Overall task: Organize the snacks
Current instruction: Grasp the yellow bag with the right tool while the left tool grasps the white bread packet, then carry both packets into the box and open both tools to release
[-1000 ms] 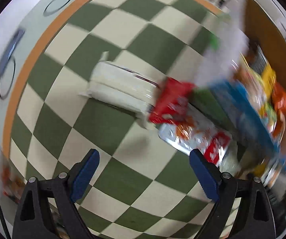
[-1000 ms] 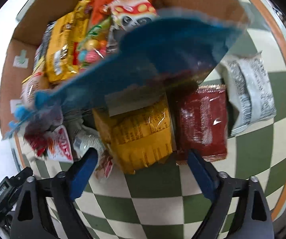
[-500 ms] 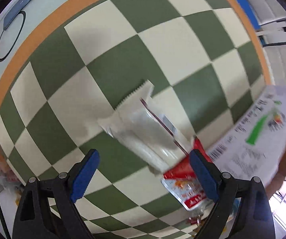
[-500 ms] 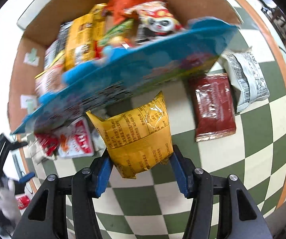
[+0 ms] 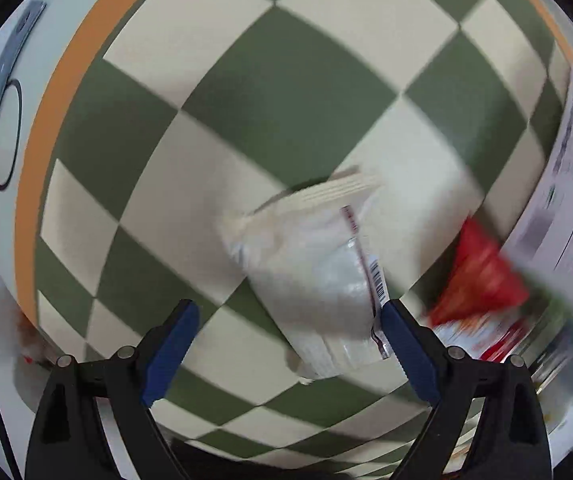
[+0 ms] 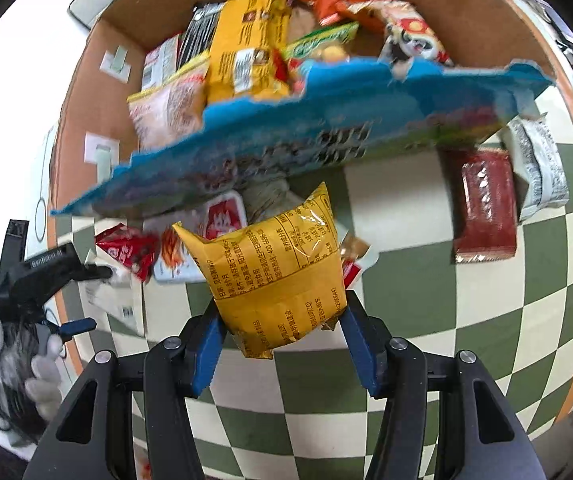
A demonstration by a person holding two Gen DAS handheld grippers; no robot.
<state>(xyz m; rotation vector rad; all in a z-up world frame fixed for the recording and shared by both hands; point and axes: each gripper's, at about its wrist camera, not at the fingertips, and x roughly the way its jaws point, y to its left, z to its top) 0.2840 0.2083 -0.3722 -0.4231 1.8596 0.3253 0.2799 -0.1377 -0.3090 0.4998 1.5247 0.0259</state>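
Observation:
My right gripper (image 6: 282, 344) is shut on a yellow snack packet (image 6: 274, 276) and holds it up in front of the cardboard box (image 6: 86, 120), which is full of snack packets. A blue flap (image 6: 326, 136) runs along the box's near side. My left gripper (image 5: 286, 344) is open, its jaws wide apart, close over a white snack packet (image 5: 318, 280) that lies on the checkered cloth. The right wrist view also shows the left gripper (image 6: 82, 296) at the left, by that white packet (image 6: 114, 300).
A red packet (image 5: 482, 276) lies right of the white one. In the right wrist view a dark red packet (image 6: 486, 208) and a grey-white packet (image 6: 538, 168) lie at the right, and red and white packets (image 6: 190, 248) lie under the flap. The orange cloth border (image 5: 38, 168) runs at the left.
My right gripper has closed on the yellow packet and lifted it off the cloth. My left gripper has swung away from the pile and moved in close over the white packet.

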